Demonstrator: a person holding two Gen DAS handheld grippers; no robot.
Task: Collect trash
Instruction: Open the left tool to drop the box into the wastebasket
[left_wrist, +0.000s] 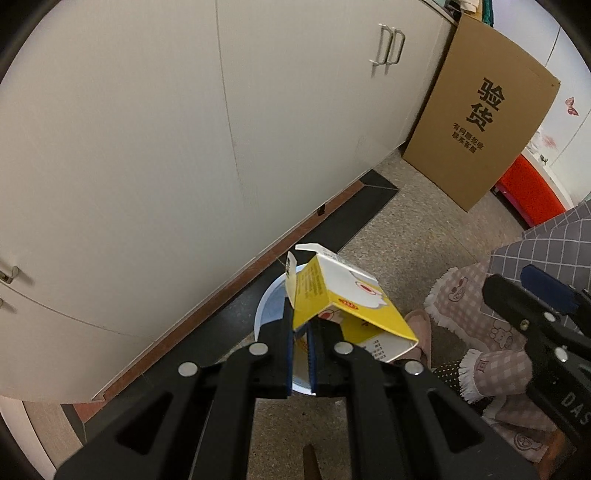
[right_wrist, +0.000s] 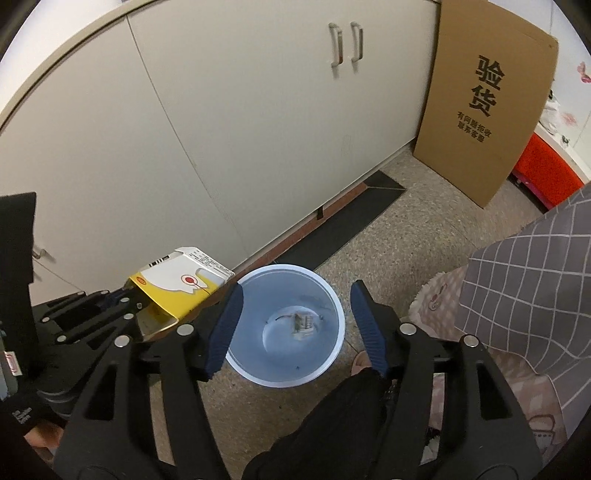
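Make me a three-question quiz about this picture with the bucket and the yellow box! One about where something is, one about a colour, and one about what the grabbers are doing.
1. Where is the big cardboard sheet?
A. Leaning against the cupboard
B. Flat on the floor
C. Inside the bin

2. What colour is the bin?
A. Red
B. Pale blue
C. Green

3. What is the left gripper doing?
A. Hanging open with nothing in it
B. Pinching the yellow and white carton
C. Gripping the bin rim

Answers:
1 A, since the sheet stands upright on the floor with its top against the cupboard.
2 B, since the rim and inside wall look light blue in the right wrist view.
3 B, since its jaws are closed on the carton's edge above the bin, while the right gripper stands wide open over it.
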